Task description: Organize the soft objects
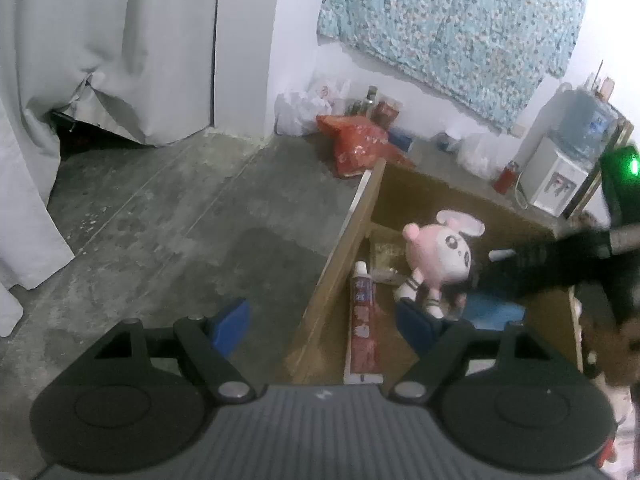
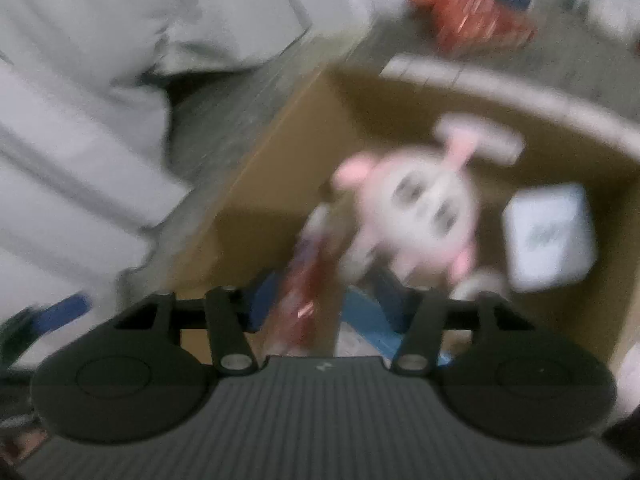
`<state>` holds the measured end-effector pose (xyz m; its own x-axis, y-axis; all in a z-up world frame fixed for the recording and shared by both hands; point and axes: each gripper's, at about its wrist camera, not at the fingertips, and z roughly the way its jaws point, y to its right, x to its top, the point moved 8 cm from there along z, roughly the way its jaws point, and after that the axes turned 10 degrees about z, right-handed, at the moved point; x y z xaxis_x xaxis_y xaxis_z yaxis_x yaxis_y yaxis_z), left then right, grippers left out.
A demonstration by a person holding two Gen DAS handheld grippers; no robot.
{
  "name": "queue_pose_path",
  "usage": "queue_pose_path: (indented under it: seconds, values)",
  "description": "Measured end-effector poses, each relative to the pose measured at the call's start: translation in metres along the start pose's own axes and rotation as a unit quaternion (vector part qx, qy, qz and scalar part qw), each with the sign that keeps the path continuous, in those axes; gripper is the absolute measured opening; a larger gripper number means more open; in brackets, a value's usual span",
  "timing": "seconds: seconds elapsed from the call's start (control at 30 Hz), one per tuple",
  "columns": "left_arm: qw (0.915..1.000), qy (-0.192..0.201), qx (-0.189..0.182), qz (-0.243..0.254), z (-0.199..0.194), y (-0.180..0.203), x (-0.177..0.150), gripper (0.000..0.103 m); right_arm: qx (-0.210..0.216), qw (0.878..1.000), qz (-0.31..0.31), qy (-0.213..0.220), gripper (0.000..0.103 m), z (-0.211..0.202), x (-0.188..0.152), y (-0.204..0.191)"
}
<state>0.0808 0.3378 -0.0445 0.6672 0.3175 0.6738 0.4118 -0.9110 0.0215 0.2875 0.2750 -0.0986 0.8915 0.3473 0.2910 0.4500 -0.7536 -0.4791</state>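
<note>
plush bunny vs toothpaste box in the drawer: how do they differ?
Shape: the plush bunny is round and bulky; the toothpaste box is long, thin and flat.
Colour: the bunny is pink and white; the box is mostly red.
Pose: the bunny sits propped up, face showing; the box lies flat along the drawer's left wall.
Shared: both are inside the same open wooden drawer, side by side.

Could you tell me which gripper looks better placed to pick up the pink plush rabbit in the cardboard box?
Probably the right. The right gripper points into the cardboard box with the pink plush rabbit just ahead of it. The left gripper stands open astride the box's side wall, with the rabbit off to one side.
</note>
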Motion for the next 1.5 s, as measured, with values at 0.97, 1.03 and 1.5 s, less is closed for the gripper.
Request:
queue_pose_path:
  seconds: [0.97,1.03,1.5]
  values:
    - [0.9995,0.016,-0.003,-0.027,-0.018,-0.016,-0.012,0.082,-0.017,0.996,0.037,-0.076,0.077,0.006,-0.039,0.000]
    - [0.9994,0.018,-0.002,-0.030,-0.021,-0.016,-0.013,0.082,-0.047,0.992,0.029,-0.117,0.079,0.008,-0.058,0.007]
    - [0.9995,0.015,0.000,-0.028,-0.028,-0.022,-0.021,0.085,-0.078,0.972,0.117,-0.186,0.043,0.066,-0.092,0.011]
